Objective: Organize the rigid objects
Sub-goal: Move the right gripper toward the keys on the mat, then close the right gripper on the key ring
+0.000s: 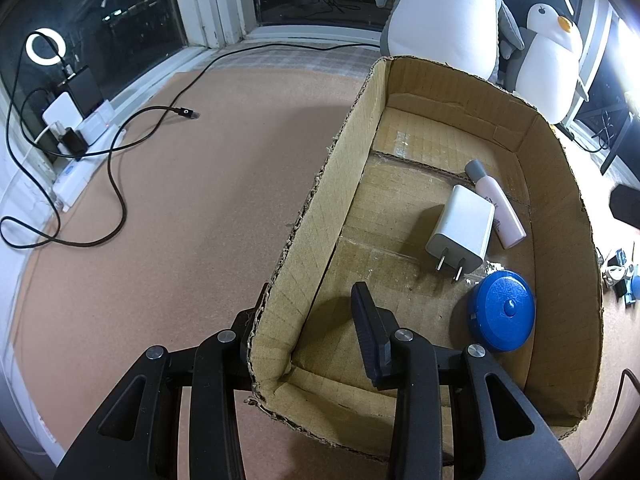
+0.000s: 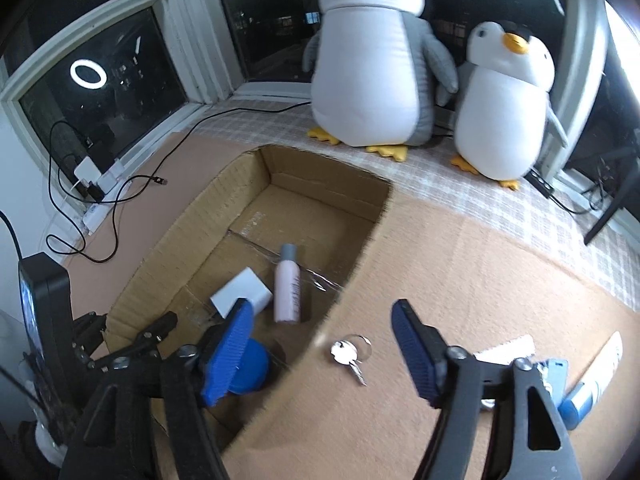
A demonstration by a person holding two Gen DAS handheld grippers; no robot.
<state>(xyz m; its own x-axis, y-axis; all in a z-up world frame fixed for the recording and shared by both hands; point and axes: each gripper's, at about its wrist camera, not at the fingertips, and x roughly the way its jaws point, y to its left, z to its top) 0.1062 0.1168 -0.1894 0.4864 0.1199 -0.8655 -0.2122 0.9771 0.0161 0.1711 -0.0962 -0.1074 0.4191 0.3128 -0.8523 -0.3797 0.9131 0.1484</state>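
The left gripper [image 1: 308,320] straddles the cardboard box [image 1: 320,184] wall at its near corner, fingers apart either side. The right gripper [image 2: 324,344] hovers wide open over the keys [image 2: 349,354] (two on one ring) on the mat beside the box. Inside: one charger [image 1: 462,228], one bottle [image 1: 498,204], one blue round case [image 1: 502,310].

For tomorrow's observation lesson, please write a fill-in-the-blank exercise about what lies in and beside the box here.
1. The white charger lies inside the ____ box.
2. The round container in the box is coloured ____.
3. The keys lie ____ the box, on the brown surface.
4. Behind the box stand two plush ____.

Missing words: cardboard; blue; outside; penguins
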